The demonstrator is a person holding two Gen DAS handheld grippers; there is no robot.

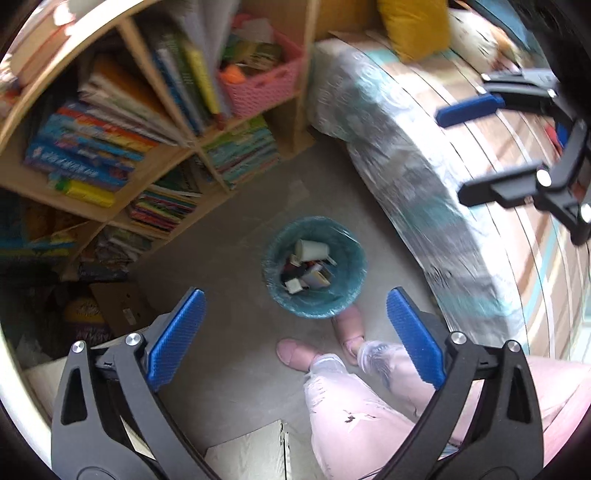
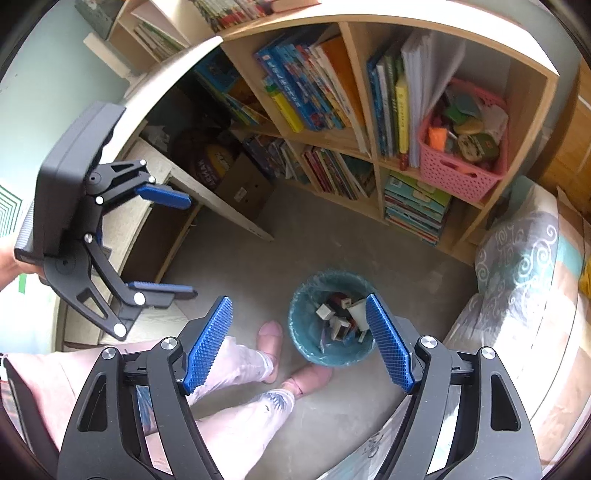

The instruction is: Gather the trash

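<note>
Trash bin (image 1: 314,266) on floor, well below both grippers' spread, empty fingers (image 2: 207,345)

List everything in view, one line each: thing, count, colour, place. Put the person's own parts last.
Trash bin: one, teal liner, on the floor by the person's feet.
Trash in bin: several pieces, white and dark, including a white cup; exact count unclear.
Bookshelf: one, light wood, against the wall, cubbies full of colourful books.
Basket: one, pink, in a right-hand shelf cubby in the right wrist view, holding small items.
Cardboard box: one, brown, on the floor under the desk.
Bed: one, grey and teal patterned cover, right of the bin.
Cushion: one, yellow, on the bed.
Left gripper: black, blue pads, open, empty.
Right gripper: black, blue pads, open, empty.
Legs: two, pale pink trousers, pink slippers.
</note>
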